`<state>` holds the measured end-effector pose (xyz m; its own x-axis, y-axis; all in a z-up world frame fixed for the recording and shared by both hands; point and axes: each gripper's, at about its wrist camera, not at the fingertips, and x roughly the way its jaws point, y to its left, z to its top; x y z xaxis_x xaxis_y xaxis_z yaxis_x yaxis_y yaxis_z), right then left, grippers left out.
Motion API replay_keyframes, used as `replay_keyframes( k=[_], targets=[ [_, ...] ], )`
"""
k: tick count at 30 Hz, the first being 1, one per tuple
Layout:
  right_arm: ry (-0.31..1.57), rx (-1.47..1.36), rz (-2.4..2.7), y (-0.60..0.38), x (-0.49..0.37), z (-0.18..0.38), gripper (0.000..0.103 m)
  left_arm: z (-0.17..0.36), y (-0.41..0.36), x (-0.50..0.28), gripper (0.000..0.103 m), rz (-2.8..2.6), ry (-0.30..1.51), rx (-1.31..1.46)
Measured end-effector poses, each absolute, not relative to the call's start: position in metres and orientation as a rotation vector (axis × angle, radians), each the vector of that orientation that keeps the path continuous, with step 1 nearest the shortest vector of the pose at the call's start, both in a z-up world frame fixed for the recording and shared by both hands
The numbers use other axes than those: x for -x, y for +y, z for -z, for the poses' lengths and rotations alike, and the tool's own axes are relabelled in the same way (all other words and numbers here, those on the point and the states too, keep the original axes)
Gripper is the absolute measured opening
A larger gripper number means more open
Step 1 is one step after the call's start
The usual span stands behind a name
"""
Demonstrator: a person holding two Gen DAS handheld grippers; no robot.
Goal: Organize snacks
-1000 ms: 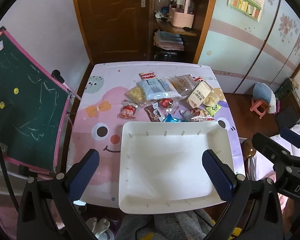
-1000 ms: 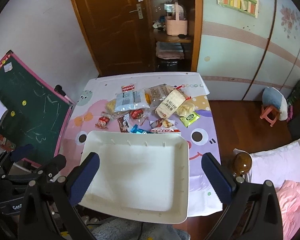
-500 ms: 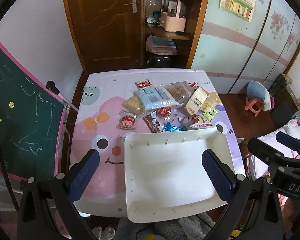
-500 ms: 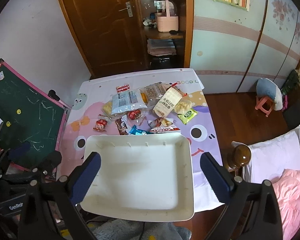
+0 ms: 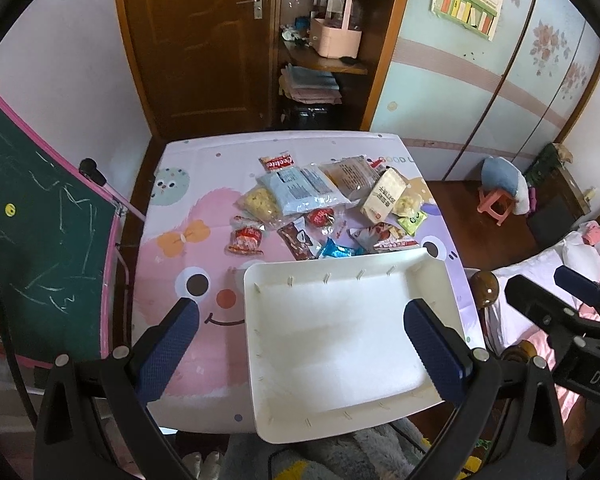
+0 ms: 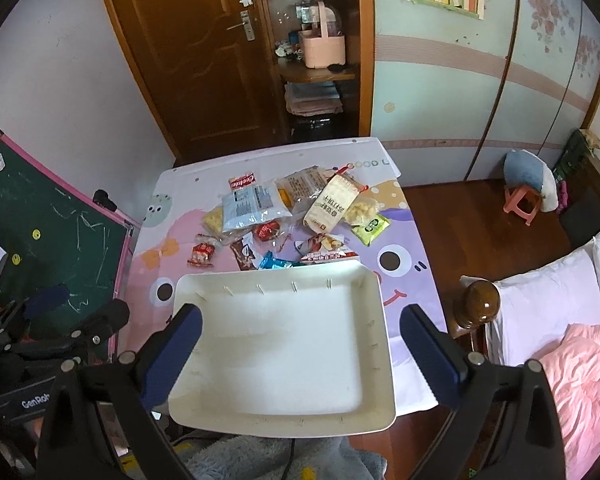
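— Both cameras sit higher and further back than a second ago, so more of the room shows and the table looks smaller. What about the tongs?

— The left gripper (image 5: 300, 344) is spread wide with nothing between its blue-padded fingers (image 5: 168, 350). The right gripper (image 6: 306, 354) is just as wide apart and just as empty. Both hang above the near edge of the table.

— And the snacks?

— Scattered across the far half of the table with the pink and purple cartoon cloth (image 5: 180, 240). The large pale-blue plastic pack (image 5: 300, 190) lies toward the far edge, with the small red cookie packet (image 5: 277, 162) just beyond it. A tall cream paper bag (image 5: 384, 200) lies tilted to its right, toward the right edge, and a red candy wrapper (image 5: 246, 238) sits apart on the left of the pile. A shiny blue foil packet (image 5: 336, 250) lies just beside the tray's far rim.

— The tray itself?

— The white rectangular plastic tray (image 6: 284, 360) holds nothing and sits at the near edge, toward the right corner, its near rim overhanging the table.
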<state>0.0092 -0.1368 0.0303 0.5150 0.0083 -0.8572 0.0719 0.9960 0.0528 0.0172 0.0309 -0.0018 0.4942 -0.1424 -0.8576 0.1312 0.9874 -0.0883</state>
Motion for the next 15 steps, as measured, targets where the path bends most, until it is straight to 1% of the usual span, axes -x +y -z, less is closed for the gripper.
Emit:
replay_keyframes(
  k=[15],
  targets=[
    [0.999, -0.093, 0.086, -0.136, -0.020, -0.048, 0.100, -0.002, 0.033, -0.047, 0.102, 0.195, 1.040, -0.039]
  ],
)
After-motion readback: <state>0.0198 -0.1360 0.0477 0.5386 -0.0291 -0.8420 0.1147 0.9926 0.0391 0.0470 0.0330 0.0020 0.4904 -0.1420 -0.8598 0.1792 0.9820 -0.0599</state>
